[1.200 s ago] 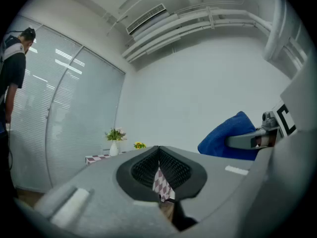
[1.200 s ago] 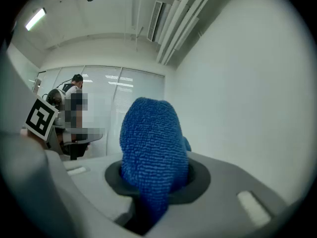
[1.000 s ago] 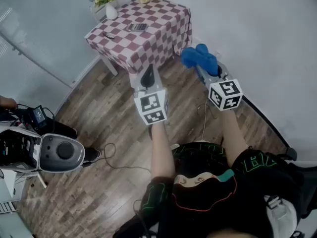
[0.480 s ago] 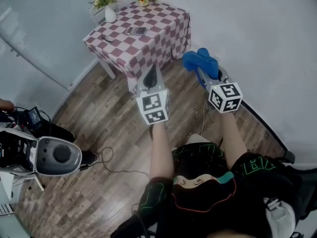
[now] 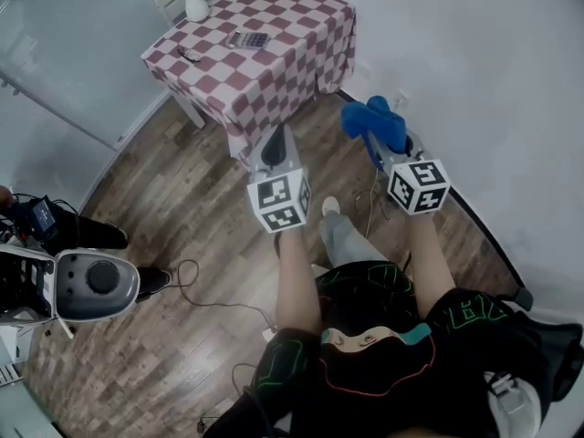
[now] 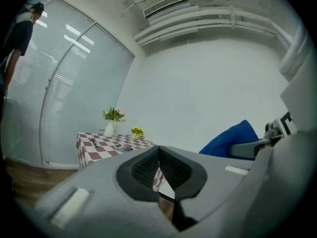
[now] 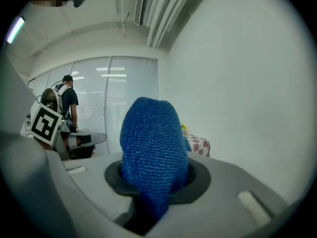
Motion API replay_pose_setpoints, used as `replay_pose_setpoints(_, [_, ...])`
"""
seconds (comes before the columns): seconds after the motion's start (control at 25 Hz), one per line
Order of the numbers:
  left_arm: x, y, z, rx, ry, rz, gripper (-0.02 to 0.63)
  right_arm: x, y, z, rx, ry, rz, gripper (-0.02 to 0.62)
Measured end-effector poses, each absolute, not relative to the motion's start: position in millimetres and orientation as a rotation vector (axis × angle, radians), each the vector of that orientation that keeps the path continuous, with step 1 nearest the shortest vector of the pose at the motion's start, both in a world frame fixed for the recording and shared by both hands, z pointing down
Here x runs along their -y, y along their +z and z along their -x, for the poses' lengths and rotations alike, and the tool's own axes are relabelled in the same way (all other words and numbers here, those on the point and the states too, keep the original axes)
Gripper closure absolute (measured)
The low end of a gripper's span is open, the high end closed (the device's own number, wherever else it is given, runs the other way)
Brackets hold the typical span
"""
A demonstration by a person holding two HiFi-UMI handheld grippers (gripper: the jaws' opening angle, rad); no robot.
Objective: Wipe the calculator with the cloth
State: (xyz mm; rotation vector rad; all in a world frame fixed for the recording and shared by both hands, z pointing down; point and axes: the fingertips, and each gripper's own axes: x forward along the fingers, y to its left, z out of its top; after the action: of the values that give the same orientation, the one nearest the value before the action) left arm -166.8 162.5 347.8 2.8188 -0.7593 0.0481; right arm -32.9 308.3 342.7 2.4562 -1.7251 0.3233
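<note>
Nearest, the left gripper (image 5: 274,144) has its fingers pressed together on nothing; just right of it, the right gripper (image 5: 381,142) has its fingers clamped on the blue cloth (image 5: 370,117); well beyond both, far and left, the calculator (image 5: 248,39) lies on the checked surface (image 5: 278,67); the cloth, I'd judge, must travel forward and leftward.

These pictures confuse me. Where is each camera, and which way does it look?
Head view: on the person's head, looking down at the checkered table; arms, a leg, left hand-held gripper, right hand-held gripper show.
Left gripper view: on the left hand-held gripper, facing that table; shut jaws show.
Right gripper view: on the right hand-held gripper, facing windows; jaws clamp the blue cloth.
Shared: all three show the cloth.
</note>
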Motion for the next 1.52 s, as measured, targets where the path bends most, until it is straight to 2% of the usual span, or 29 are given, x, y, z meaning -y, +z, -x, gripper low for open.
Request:
replay_pose_setpoints(0.68, [-69, 426, 98, 0.945, 0.283, -2.653, 0.595, -149, 416, -47, 1.959, 0.58, -2.235, 0.485])
replay_pose_setpoints(1.2, [-1, 379, 4, 1.056, 0.311, -2.808, 0.595, -79, 396, -174, 1.99, 0.535, -2.363, 0.486])
replay_pose_setpoints(1.52, [49, 381, -12, 1.086, 0.329, -2.784, 0.595, -24, 403, -186, 1.988, 0.496, -2.285, 0.485])
